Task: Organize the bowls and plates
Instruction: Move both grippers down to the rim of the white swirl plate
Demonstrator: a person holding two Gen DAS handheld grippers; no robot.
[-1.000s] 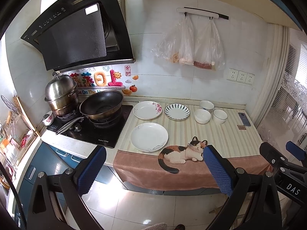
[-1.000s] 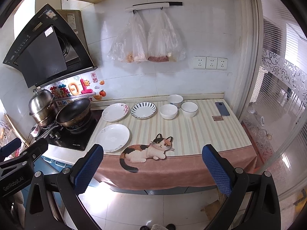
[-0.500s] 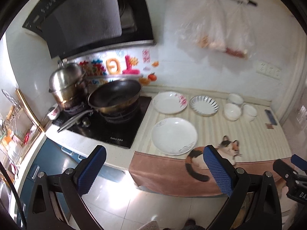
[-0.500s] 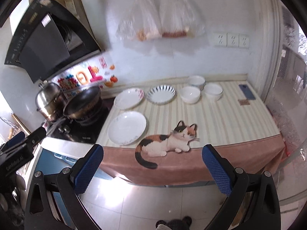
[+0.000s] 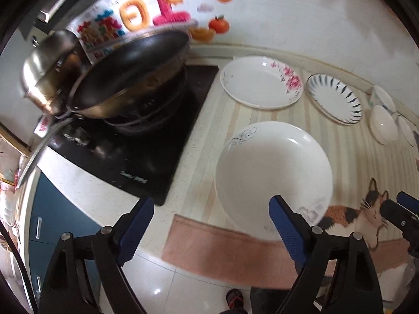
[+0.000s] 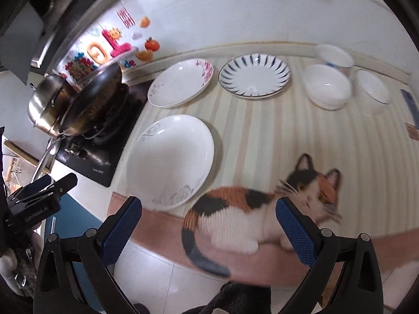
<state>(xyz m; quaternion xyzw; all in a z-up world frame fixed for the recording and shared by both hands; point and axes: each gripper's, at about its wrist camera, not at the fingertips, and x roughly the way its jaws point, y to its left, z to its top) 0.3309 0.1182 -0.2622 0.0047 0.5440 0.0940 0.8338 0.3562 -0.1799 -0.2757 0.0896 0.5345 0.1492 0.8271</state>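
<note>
The left gripper point(image 5: 210, 225) is hanging wide apart, empty, just before the white plate point(image 5: 272, 175) lying near the bench point(image 5: 348, 157) edge. The right gripper point(image 6: 209, 225), equally wide, is facing the cat print point(image 6: 262, 204); its view alone is showing all three bowls point(image 6: 327, 86) clearly.

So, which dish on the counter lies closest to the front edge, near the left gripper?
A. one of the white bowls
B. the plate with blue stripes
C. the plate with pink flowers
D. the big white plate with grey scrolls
D: the big white plate lies just ahead of the open left gripper, while the pink-flower plate, the striped plate and the bowls sit farther back by the wall.
</note>
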